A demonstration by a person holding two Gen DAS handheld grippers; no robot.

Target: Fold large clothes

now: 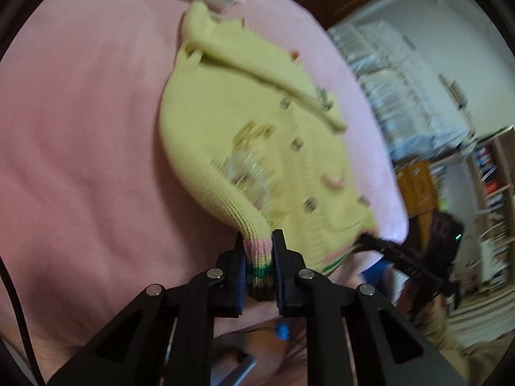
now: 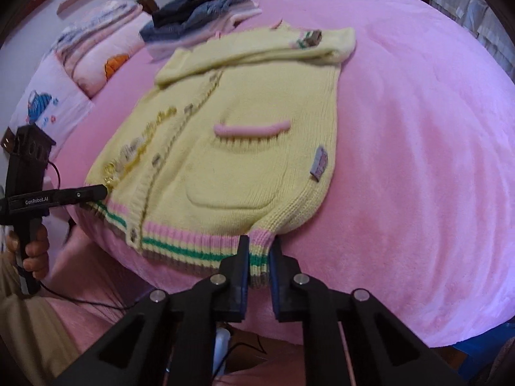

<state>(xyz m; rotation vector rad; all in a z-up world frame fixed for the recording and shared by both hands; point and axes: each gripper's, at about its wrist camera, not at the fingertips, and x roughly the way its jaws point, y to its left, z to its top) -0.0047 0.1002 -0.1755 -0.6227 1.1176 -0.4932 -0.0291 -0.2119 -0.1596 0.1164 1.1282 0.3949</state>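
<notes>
A yellow knitted cardigan (image 2: 244, 122) with a pink, green and brown striped hem lies flat on the pink bed (image 2: 418, 160), sleeves folded across its top. My right gripper (image 2: 259, 257) is shut on the hem's right corner. My left gripper (image 1: 259, 257) is shut on the hem's left corner; it also shows in the right wrist view (image 2: 101, 191). The cardigan also shows in the left wrist view (image 1: 257, 122), and so does the right gripper (image 1: 367, 238) at the hem's far corner.
A stack of folded clothes (image 2: 199, 16) lies at the far end of the bed. Pillows (image 2: 96, 54) lie to the far left. Shelves and stacked boxes (image 1: 402, 74) stand beyond the bed. The bed's near edge (image 2: 193, 289) runs just under the hem.
</notes>
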